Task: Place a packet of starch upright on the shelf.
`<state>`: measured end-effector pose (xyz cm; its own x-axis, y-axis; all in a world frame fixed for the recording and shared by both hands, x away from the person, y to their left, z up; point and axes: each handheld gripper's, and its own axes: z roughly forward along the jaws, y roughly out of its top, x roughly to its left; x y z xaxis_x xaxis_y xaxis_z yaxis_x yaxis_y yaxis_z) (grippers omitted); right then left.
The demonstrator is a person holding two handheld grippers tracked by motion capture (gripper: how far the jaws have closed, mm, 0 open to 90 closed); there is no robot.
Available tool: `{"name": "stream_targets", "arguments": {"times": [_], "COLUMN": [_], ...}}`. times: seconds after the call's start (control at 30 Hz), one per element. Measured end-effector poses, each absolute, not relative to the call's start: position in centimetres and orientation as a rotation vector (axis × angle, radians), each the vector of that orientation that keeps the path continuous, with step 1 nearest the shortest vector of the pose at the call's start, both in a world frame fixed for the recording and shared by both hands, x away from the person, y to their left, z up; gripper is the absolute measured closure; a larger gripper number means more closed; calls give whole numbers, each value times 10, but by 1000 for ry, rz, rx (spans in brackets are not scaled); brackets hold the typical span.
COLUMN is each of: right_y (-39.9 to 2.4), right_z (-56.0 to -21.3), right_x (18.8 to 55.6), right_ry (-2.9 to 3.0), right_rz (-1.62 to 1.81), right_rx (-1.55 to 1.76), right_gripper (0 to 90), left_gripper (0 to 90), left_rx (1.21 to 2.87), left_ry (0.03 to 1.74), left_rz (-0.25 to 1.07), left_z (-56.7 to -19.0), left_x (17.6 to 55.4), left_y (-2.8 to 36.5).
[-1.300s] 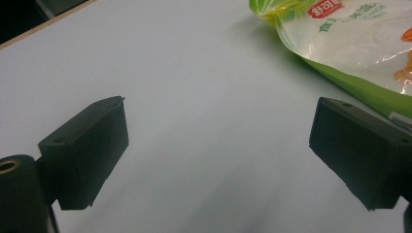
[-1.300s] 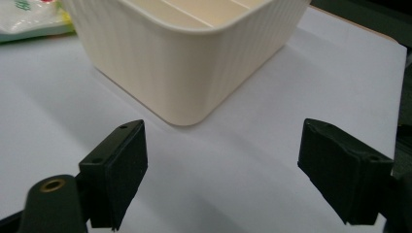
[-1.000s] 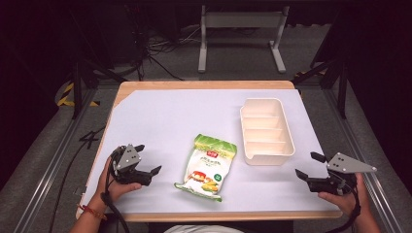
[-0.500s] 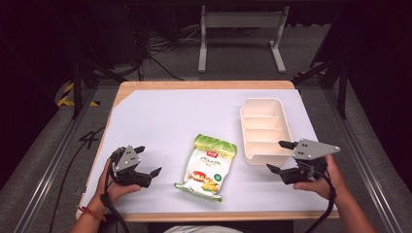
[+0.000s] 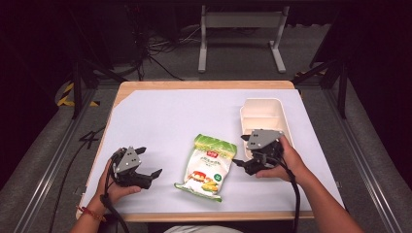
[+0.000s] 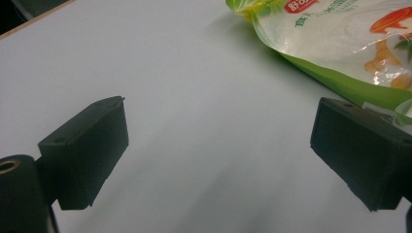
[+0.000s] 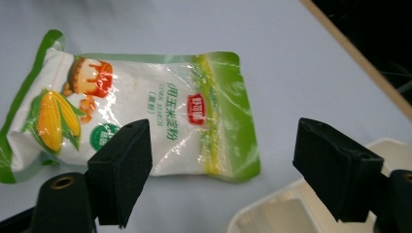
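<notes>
My right gripper point(image 5: 247, 164) has swung in from the table's right edge and now hangs over the near corner of the tray point(image 5: 263, 111), its tips pointing at the pouch point(image 5: 206, 166). A second ago it sat well apart from both, out by the edge; now it is near the pouch's right side but not touching it. Nothing else has shifted: table point(image 5: 160, 121), tray and pouch lie where they did, and my left gripper point(image 5: 148, 171) has kept its place near the left front corner.

The table is a white sheet over a wooden top. The tray, cream, with dividers across it, stands to the right of centre. The pouch lies flat just left of it, green-edged, with a corn picture at the near end and the sealed end farther from me.

In the right gripper view the jaws stand wide apart with nothing between them, the pouch point(image 7: 141, 116) lying beyond them and a corner of the tray point(image 7: 272, 208) below. In the left gripper view my jaws are also spread wide over bare white sheet, the pouch's point(image 6: 340, 43) edge off to the upper right, close to the right jaw but not held.

I read this as the approach for a pick: the right hand is closing on the pouch, probably to lift it into the tray. It still has to come lower and straddle an edge before closing.
</notes>
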<state>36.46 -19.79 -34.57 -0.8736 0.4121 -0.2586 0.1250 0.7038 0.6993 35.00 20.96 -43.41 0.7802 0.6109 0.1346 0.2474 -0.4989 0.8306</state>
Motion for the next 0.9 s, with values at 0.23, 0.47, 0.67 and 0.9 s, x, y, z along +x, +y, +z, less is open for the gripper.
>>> {"name": "stream_targets", "arguments": {"times": [0.23,0.47,0.67,0.9], "right_y": [-166,-142,-130,-110], "right_z": [-353,-367,-361,-373], "right_x": [390,415,430,451], "right_ry": [2639,2775,2821,2896], "right_rz": [864,762,728,536], "right_rx": [372,367,390,391], "right_gripper": [175,166,164,157], "left_gripper": [76,76,76,76], "left_rx": [2092,2095,2096,2097], "left_ry": [634,624,619,618], "left_rz": [525,526,523,517], "left_z": [-434,-434,-434,-434], "left_x": [349,349,348,348], "left_y": [209,209,208,208]}}
